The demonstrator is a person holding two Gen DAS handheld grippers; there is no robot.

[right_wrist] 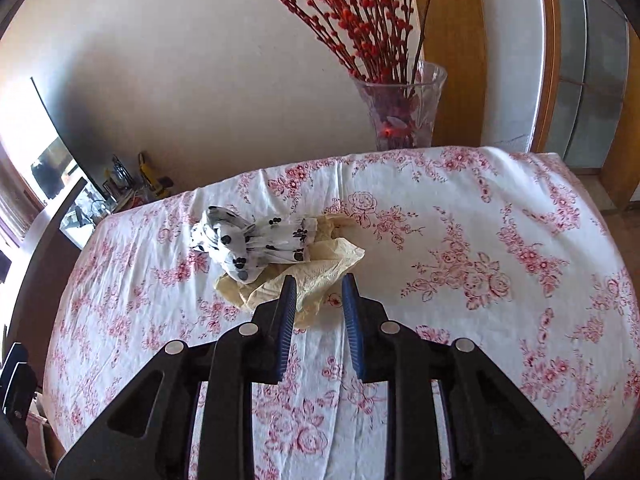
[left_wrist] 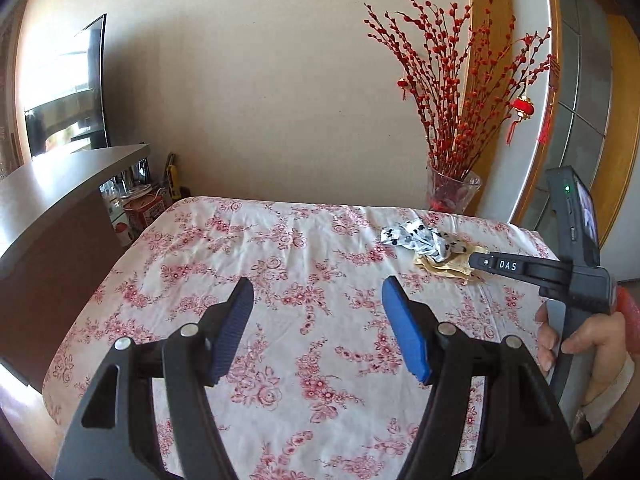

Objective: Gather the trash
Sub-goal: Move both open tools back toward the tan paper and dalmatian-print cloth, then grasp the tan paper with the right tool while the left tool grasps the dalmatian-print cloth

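Note:
A crumpled white wrapper with black spots (right_wrist: 256, 242) lies on a crumpled yellowish paper napkin (right_wrist: 316, 270) on the table with a pink floral cloth (right_wrist: 480, 220). My right gripper (right_wrist: 319, 292) is partly open, its blue pads on either side of the napkin's near edge, not clamped. In the left wrist view the same wrapper (left_wrist: 416, 238) and napkin (left_wrist: 448, 266) lie at the far right, with the right gripper (left_wrist: 500, 265) reaching to them. My left gripper (left_wrist: 318, 300) is wide open and empty above the cloth's middle.
A glass vase (right_wrist: 400, 108) of red berry branches stands behind the table's far edge near the trash. A dark counter (left_wrist: 60, 200) and cluttered shelf sit to the left. A wall runs behind the table.

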